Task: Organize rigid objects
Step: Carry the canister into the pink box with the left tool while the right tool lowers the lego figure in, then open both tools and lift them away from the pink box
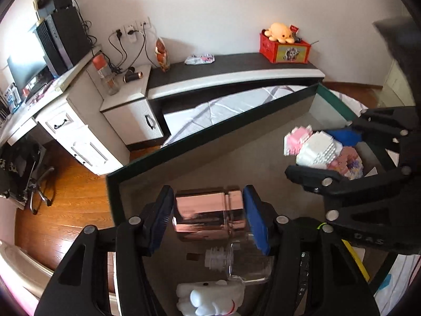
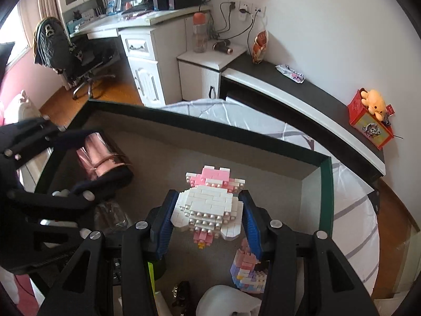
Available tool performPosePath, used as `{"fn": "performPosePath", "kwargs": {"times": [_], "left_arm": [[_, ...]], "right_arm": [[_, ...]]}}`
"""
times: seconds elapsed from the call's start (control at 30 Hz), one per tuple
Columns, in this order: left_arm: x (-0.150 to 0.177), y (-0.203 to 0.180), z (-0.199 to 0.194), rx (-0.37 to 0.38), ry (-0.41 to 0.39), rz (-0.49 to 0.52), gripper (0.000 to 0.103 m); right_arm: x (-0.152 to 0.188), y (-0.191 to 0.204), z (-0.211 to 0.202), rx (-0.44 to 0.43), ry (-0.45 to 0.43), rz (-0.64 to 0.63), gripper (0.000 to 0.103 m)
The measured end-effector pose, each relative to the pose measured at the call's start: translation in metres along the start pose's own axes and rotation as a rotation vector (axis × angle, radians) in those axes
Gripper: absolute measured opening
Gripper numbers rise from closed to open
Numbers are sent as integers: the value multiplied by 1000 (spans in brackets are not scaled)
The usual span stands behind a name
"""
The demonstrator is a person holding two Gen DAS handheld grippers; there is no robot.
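Carrying step, judging by both loads hanging over surface [image 2: 263, 142], grey felt-like top inside dark green rim.

Left gripper [image 1: 209, 221] clamping cap [image 1: 208, 210] between blue ribbed pads: rose-gold, mirror-smooth cylinder. Clear plastic bottle [image 1: 236, 263] lying just below gripper, white figurine [image 1: 208, 300] nearer camera.

Right gripper [image 2: 209, 223] gripping block figure [image 2: 208, 208] at flanks: studded white and pink bricks, lumpy, rigid. Pastel block model [image 2: 250, 271] lying below right finger.

Next, probably: lowering each onto free spot, easing pads apart; glossy cap likely slippery.
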State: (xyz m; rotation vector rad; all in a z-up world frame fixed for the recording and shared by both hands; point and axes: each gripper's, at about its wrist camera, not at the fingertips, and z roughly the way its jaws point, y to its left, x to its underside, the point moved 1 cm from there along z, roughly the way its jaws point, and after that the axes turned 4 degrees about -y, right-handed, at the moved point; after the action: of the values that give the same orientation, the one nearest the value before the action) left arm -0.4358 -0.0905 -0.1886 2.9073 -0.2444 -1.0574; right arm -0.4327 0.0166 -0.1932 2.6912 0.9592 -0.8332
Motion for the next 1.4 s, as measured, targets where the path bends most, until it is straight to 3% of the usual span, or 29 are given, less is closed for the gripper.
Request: {"fn": "performPosePath", "kwargs": {"times": [0.13,0.43,0.67,0.7,0.77,0.87,1.1,1.23,1.3,1.4], "left_arm": [[7,9,-12,2,-31,-29,80],[31,20,-42,-76,-91,-74,98],[44,23,-47,-83,-72,-80,98],[45,22,-48,-82,-73,-81,98],[47,20,-54,-83,-80,-81,98],[51,16,-63,-73,-91,-90,99],[62,1,-91,-64,-121,-83,101],[73,-6,-116,-34,-149,-127,103],[82,-13,-130,7,-165,-149,103],[96,-26,-151,-13,-200,-155,103]], "right_arm": [[0,2,5,-8,12,-5,48],[0,18,13,-33,38,-19,48],[1,26,6,6,40,-34,50],[0,26,3,10,34,-32,53],[2,27,-4,16,24,-31,68],[8,30,-14,38,7,-32,78],[26,31,-49,58,-49,7,85],[40,31,-80,91,-123,11,103],[51,32,-100,97,-169,16,103],[67,31,-122,95,-215,37,103]]}}
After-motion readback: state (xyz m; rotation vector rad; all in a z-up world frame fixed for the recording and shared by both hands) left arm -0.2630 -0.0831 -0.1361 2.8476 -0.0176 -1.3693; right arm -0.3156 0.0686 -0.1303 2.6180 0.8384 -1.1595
